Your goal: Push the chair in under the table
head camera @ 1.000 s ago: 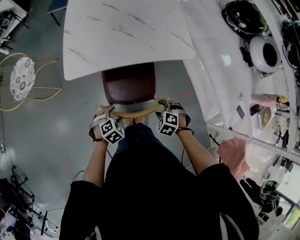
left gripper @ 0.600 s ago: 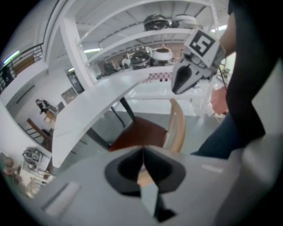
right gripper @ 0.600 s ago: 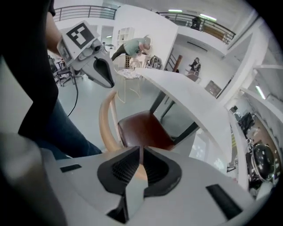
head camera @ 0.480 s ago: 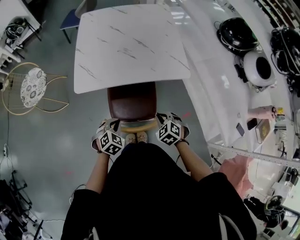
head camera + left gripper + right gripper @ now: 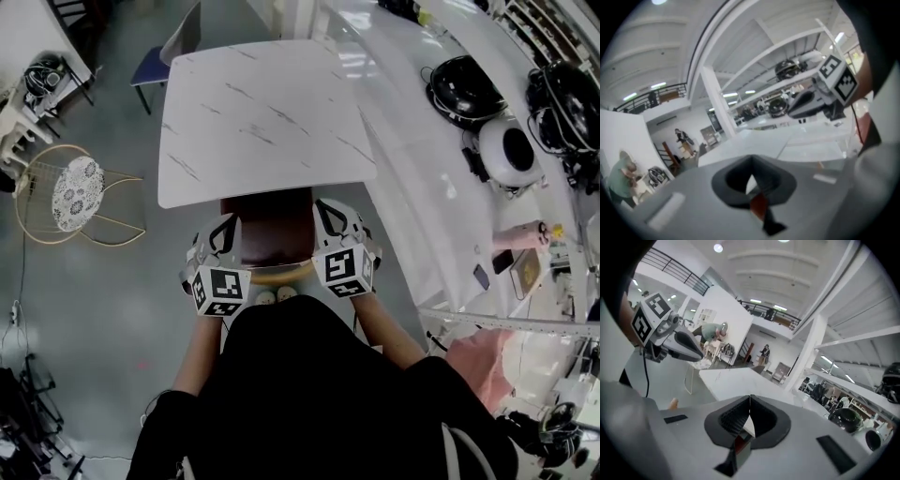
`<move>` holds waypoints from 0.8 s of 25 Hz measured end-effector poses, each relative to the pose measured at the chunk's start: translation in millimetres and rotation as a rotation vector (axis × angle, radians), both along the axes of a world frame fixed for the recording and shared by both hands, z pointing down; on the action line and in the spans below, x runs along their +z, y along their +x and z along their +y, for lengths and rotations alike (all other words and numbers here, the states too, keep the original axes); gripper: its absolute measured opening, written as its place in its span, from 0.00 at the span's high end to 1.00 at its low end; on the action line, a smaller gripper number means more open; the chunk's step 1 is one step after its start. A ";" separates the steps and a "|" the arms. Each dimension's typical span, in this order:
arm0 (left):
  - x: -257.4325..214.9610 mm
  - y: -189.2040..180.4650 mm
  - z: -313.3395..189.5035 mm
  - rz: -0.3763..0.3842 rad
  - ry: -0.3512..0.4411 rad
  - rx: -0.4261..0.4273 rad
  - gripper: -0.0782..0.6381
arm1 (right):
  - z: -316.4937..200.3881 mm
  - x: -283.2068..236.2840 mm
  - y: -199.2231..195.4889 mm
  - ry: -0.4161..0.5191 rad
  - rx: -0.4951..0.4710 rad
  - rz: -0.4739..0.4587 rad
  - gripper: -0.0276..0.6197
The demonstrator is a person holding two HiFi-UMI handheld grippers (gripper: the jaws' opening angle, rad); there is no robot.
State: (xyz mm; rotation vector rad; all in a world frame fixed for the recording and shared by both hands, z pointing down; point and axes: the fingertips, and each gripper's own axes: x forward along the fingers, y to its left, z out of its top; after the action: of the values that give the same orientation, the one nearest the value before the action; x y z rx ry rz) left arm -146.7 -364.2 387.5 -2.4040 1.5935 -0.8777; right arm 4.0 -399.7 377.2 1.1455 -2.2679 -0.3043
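Note:
The white marble table stands ahead of me. The chair's brown seat lies partly under its near edge, and the curved wooden backrest shows just in front of my body. My left gripper hangs above the backrest's left end and my right gripper above its right end; both are off the chair and point toward the table. In the left gripper view the left gripper is shut and empty. The right gripper is also shut on nothing in its own view.
A gold wire chair with a patterned seat stands on the grey floor at the left. A blue chair is at the table's far side. A long white counter with round black and white appliances runs along the right.
Both grippers have come off the ends of the backrest, risen and tipped up toward the table. Their jaws, open a second ago, are now shut.

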 end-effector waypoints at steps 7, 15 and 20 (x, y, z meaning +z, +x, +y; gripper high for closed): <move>-102.3 4.7 -3.8 0.220 0.211 -0.088 0.88 | 1.6 -94.8 11.1 0.057 0.115 -0.431 0.92; -139.4 13.9 4.3 0.269 0.289 -0.084 0.88 | 18.6 -137.4 2.6 0.125 0.061 -0.506 0.92; -138.0 15.4 2.8 0.283 0.278 -0.075 0.88 | 15.5 -135.8 1.6 0.123 0.065 -0.510 0.92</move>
State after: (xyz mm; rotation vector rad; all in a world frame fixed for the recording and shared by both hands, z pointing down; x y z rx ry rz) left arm -131.3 -361.4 249.6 -2.3588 1.7739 -0.3053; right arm 5.6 -384.2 241.4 1.4916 -2.6679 -0.1354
